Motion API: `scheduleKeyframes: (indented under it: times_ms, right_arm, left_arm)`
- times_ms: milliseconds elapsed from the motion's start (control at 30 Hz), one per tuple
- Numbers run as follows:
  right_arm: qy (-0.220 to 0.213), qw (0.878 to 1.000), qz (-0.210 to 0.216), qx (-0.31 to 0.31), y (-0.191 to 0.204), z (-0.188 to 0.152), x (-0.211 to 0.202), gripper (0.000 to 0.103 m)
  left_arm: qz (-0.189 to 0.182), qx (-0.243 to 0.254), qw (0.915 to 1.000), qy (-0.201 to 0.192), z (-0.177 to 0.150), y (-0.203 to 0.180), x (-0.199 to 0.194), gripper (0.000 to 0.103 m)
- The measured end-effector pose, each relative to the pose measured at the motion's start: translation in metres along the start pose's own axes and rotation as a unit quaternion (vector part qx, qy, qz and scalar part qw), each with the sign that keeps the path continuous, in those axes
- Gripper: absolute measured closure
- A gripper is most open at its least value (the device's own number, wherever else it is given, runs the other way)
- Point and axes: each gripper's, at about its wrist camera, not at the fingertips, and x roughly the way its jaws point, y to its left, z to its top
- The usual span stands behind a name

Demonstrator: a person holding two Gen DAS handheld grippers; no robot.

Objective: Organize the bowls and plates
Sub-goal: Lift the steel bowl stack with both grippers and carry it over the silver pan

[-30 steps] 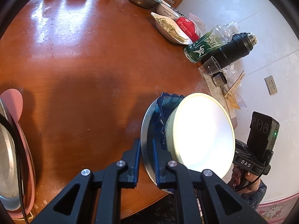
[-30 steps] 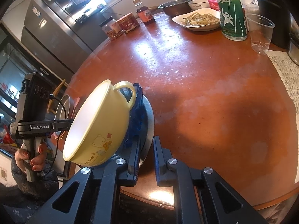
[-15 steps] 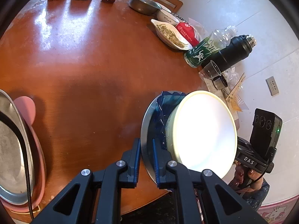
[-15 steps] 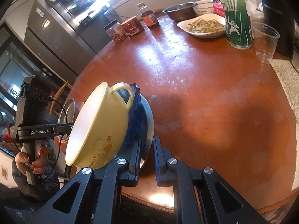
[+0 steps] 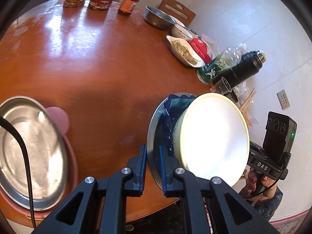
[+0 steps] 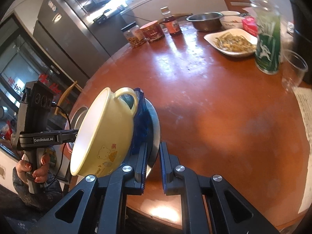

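Observation:
Both grippers hold one stack above the round wooden table (image 5: 87, 74). My left gripper (image 5: 152, 165) is shut on the rim of a steel plate (image 5: 151, 134). A blue glass dish (image 5: 169, 113) and a yellow handled bowl (image 5: 212, 138) lie on that plate. My right gripper (image 6: 153, 163) is shut on the same steel plate (image 6: 155, 128) from the opposite side, with the blue dish (image 6: 140, 124) and yellow bowl (image 6: 109, 136) to its left. A second steel plate (image 5: 29, 150) rests on a pink plate (image 5: 58, 115) at the table's left edge.
At the far rim stand jars (image 5: 101, 0), a sauce bottle (image 5: 128, 3), a steel bowl (image 5: 158, 18), a white dish of food (image 5: 183, 50), a green bottle (image 5: 216, 68), a black flask (image 5: 243, 68) and a plastic cup (image 6: 292, 70). A refrigerator (image 6: 64, 29) stands behind.
The stack has been carried leftward: the steel plate on the pink plate now shows far more in the left wrist view. Both grips are unchanged.

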Motion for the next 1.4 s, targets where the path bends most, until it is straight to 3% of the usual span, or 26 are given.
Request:
scheduleKeyframes:
  times_ms: [967,1400]
  right_arm:
    - [0.039,0.993,0.053,-0.098,0.139,0.066,0.092,0.090]
    - [0.067,0.989,0.056,-0.116,0.170,0.071,0.130,0.089]
  left_arm:
    - [0.050,-0.068,0.9930,-0.082,-0.002,0.113,-0.120,0.092]
    - [0.060,-0.089,0.9905,-0.086,-0.004,0.151,-0.132,0.090]
